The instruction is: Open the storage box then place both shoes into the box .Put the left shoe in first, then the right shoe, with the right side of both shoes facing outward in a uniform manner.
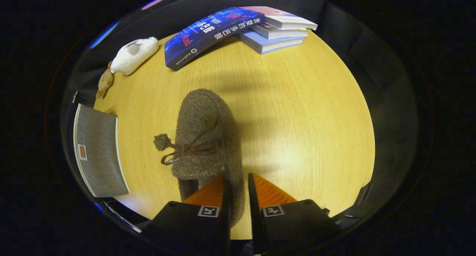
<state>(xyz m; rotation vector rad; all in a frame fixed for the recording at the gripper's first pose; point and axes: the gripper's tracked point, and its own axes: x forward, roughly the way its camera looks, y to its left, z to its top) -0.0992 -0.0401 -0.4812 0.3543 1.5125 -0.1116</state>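
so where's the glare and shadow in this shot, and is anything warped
Gripper view: soft glare on the table right of the shoe; a broad shadow crosses the wood between the shoe and the books; fisheye bends the table's edge into a curve; the gripper pinches the shoe's heel wall, which looks slightly soft up close.

Book stack [277, 32] on wooden table [297, 118]; white plush [134, 55] nearby.

Fuzzy brown shoe [206, 137] with a bow, toe pointing to 12 o'clock; grey storage box [98, 150] at its 9 o'clock
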